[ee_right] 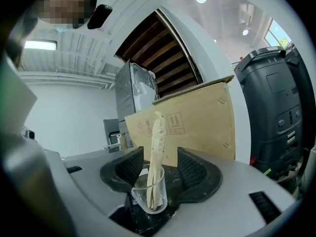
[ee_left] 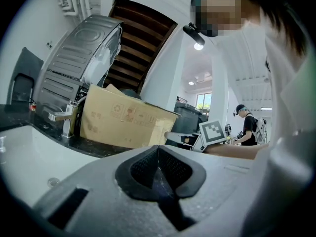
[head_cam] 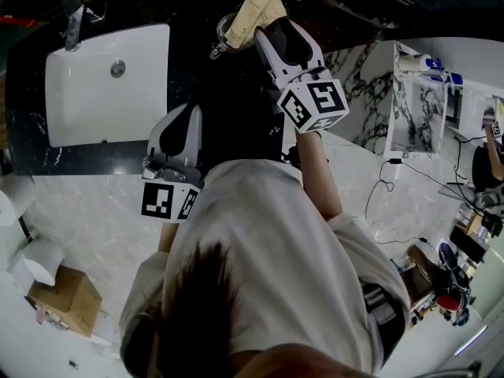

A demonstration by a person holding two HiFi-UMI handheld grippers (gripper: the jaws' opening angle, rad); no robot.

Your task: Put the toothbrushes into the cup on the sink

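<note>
Facing cup [ee_right: 148, 197], right hand-held gripper [ee_right: 161, 164] jaws apart; head view unclear.

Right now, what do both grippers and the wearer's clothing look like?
The left gripper and right gripper have pale grey moulded bodies with black ribbed pads. Each carries a white cube with black square markers. No cables show. The person wears a light short-sleeved shirt.

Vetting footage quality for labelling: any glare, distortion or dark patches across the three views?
Head view: black counter swallows detail, white sink nearly clips, cup hard to see. Right gripper view: fisheye bending, black corners, yet cup and toothbrushes are sharp. Left gripper view: same dark corners, far window blown out.
</note>
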